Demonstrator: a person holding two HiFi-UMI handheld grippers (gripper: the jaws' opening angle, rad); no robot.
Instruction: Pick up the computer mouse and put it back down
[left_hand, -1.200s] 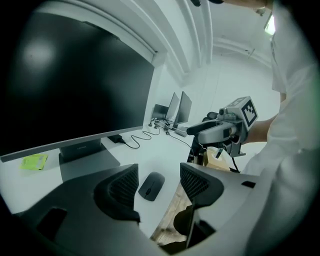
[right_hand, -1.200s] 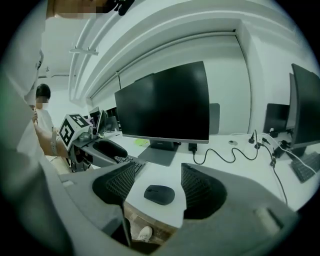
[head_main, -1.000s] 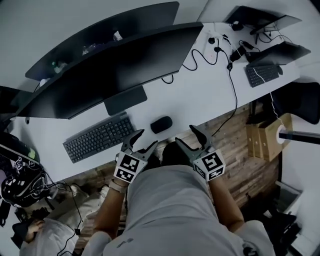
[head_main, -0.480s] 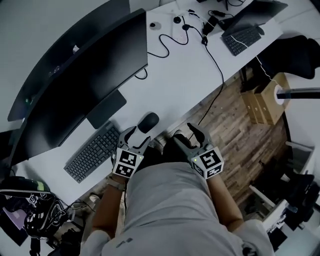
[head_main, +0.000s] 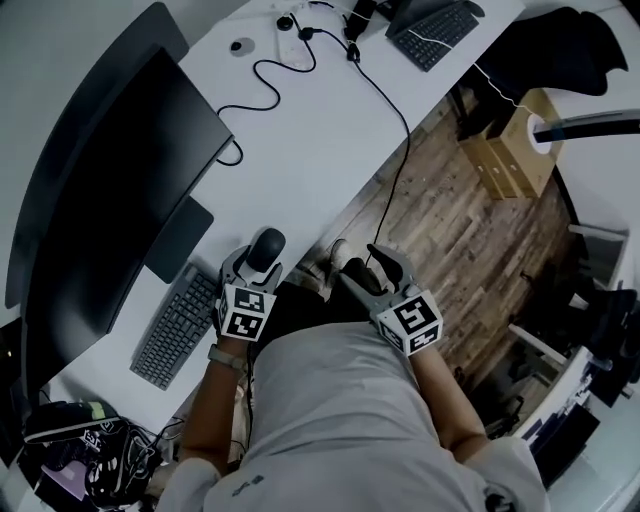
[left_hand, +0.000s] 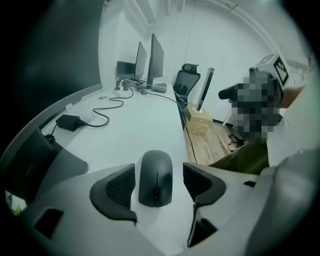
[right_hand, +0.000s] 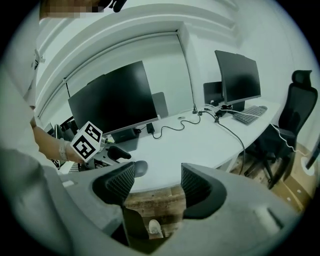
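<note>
Left gripper view: left hand-held gripper (left_hand: 158, 171) spread astride the computer mouse (left_hand: 155, 178); right hand-held gripper (right_hand: 157, 176) spread wide, empty.

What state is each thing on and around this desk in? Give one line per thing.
Mouse, flat on the desk, not lifted.
Left hand-held gripper, open, jaws either side of the mouse.
Right hand-held gripper, open, empty, off the desk edge.
Monitor, screen dark.
Keyboard, flat on the desk, untouched.
</note>
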